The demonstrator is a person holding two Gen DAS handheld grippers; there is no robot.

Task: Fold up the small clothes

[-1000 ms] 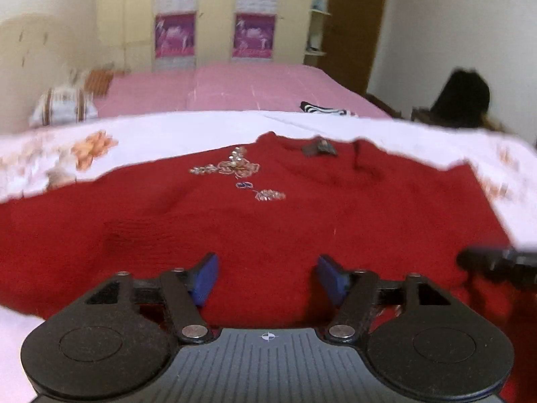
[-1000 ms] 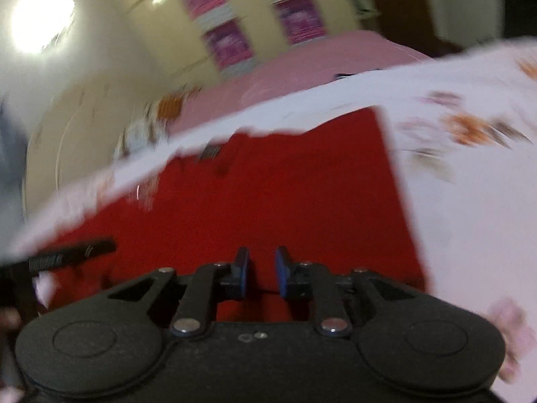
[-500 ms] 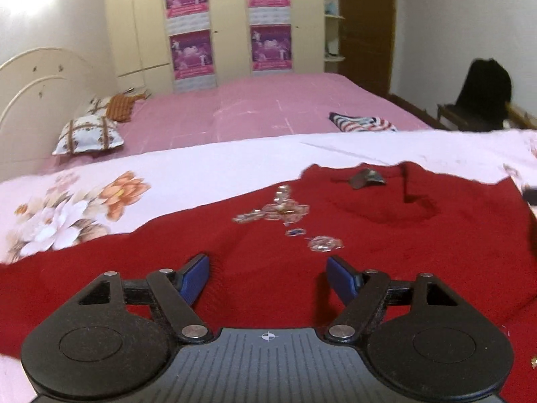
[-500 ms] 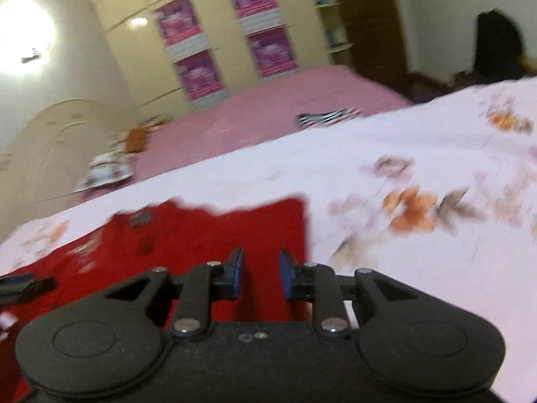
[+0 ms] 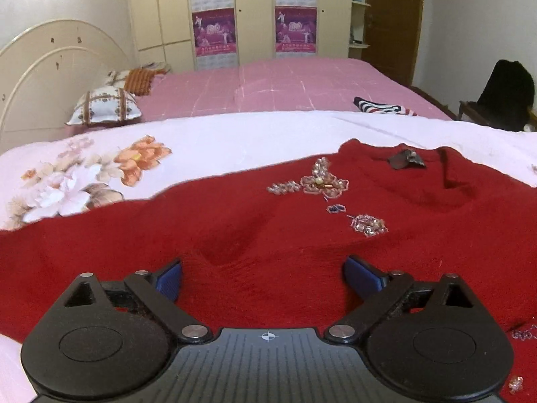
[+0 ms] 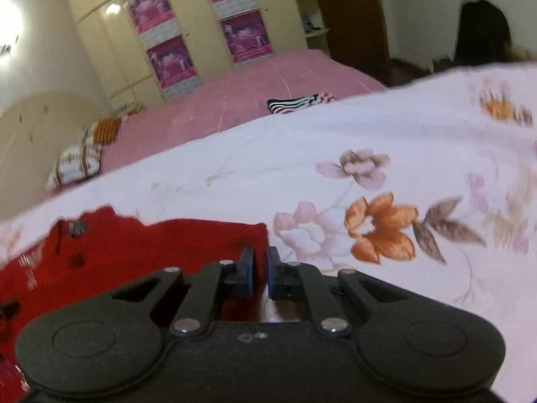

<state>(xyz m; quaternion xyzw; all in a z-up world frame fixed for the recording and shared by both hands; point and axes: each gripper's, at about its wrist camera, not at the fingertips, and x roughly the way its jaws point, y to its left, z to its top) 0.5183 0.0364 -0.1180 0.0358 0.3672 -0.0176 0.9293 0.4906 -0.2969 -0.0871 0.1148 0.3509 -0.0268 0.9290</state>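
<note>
A red knitted sweater with beaded flowers and a dark neck label lies flat on the floral sheet. My left gripper hovers low over its lower middle. Its jaws are opening and stand wide, with only flat cloth beneath them. In the right wrist view the sweater fills the lower left. My right gripper sits at the sweater's right edge. Its jaws are closing to a narrow slit, and the cloth's edge appears caught between the pads.
The white floral sheet spreads right of the sweater. Behind it is a pink bed with a striped garment, pillows and a cream headboard. A wardrobe with posters is at the back, and a dark chair stands far right.
The left jaws have spread wider and that view has steadied over the sweater. The right gripper has swept right across the sweater to its right edge and narrowed its jaws.
</note>
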